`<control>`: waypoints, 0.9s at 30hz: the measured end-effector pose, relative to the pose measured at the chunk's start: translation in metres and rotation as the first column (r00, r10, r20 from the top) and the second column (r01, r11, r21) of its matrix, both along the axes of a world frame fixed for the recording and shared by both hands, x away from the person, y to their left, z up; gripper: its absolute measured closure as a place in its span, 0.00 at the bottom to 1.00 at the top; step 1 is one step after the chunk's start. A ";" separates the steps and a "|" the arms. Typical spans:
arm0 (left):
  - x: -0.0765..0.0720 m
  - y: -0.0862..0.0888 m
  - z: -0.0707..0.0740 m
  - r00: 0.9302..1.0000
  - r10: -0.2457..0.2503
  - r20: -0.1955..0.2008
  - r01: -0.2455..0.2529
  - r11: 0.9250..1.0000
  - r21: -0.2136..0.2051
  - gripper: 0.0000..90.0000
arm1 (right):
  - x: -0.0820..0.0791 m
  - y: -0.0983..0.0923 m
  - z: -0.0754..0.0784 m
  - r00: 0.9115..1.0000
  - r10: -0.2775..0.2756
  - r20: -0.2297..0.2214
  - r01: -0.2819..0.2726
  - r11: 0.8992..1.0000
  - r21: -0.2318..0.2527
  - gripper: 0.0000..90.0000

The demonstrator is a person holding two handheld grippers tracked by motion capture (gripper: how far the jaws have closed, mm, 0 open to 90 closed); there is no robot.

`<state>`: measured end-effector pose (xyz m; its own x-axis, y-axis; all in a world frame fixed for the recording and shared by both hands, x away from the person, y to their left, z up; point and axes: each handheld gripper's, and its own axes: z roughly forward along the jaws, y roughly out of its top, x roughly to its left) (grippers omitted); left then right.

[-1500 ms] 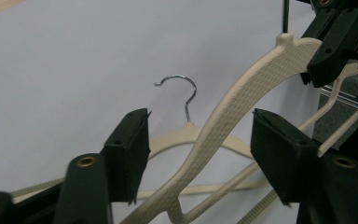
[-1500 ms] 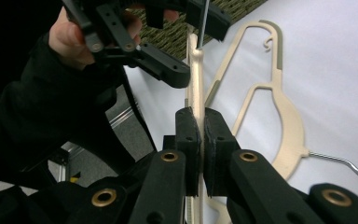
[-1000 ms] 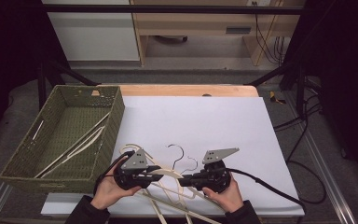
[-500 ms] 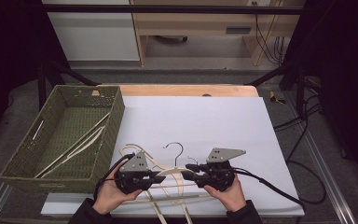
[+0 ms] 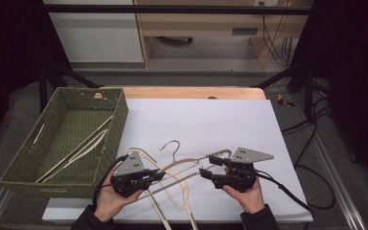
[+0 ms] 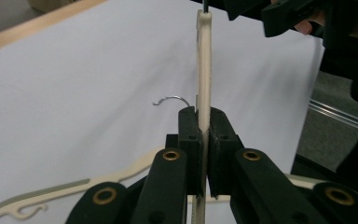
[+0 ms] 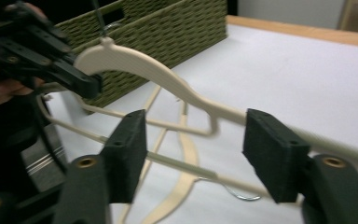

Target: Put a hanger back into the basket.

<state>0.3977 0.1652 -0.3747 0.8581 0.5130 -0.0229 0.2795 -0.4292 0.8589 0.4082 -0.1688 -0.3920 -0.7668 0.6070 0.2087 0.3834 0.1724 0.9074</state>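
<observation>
High view: at lower centre of the frame, the left claw (image 5: 159,176) clamps a cream hanger (image 5: 187,167) above the white table (image 5: 211,120); the right claw (image 5: 210,166), just opened, has jaws apart around its arm without touching.

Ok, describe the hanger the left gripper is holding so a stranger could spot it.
Start at the green woven basket, then look just right of it. There the left gripper clamps a cream hanger. Unlike the hangers lying flat, it's lifted, its wire hook upright.
</observation>
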 end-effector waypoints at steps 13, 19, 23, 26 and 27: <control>-0.008 0.020 0.044 0.990 0.078 0.115 -0.070 0.995 -0.076 0.95 | 0.004 -0.035 0.000 0.986 -0.164 0.027 0.164 0.986 0.006 0.11; -0.007 0.032 0.076 0.980 0.099 0.174 -0.088 0.993 -0.074 0.95 | 0.002 -0.048 0.005 0.976 -0.211 0.057 0.211 0.978 0.000 0.07; 0.000 0.045 0.093 0.976 0.114 0.187 -0.098 0.991 -0.091 0.95 | 0.002 -0.054 0.006 0.970 -0.237 0.054 0.237 0.971 0.016 0.05; 0.008 0.056 0.103 0.974 0.132 0.186 -0.116 0.989 -0.093 0.95 | 0.001 -0.059 0.007 0.970 -0.239 0.050 0.239 0.971 0.012 0.05; 0.011 0.060 0.105 0.972 0.141 0.187 -0.125 0.988 -0.092 0.95 | 0.002 -0.059 0.007 0.969 -0.242 0.051 0.242 0.970 0.010 0.05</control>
